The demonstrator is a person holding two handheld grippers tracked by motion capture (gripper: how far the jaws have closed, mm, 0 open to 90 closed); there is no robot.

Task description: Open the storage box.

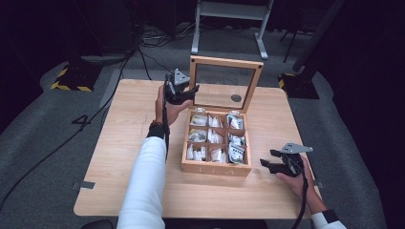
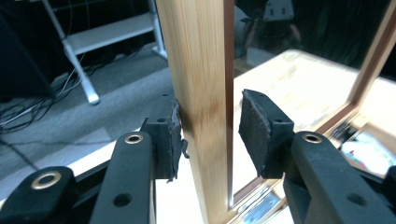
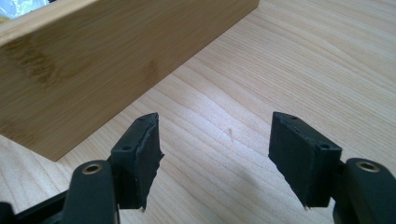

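Observation:
A wooden box (image 1: 216, 167) with several compartments of white packets (image 1: 213, 138) sits on the table, its glass lid (image 1: 225, 62) standing upright. My left gripper (image 1: 193, 90) is at the lid's left side rail (image 2: 201, 93). It straddles that rail, the left pad against the wood and the right pad close on the glass side, shut on it. My right gripper (image 1: 267, 158) rests low by the box's front right corner. Its jaws (image 3: 215, 158) stand open over bare table, with the box's wall (image 3: 93, 60) just ahead and nothing between them.
The light wooden table (image 1: 129, 143) has free room left and front of the box. Beyond its far edge are a white metal stand (image 1: 229, 14), floor cables (image 1: 143, 57) and a yellow-black striped base (image 1: 71, 78).

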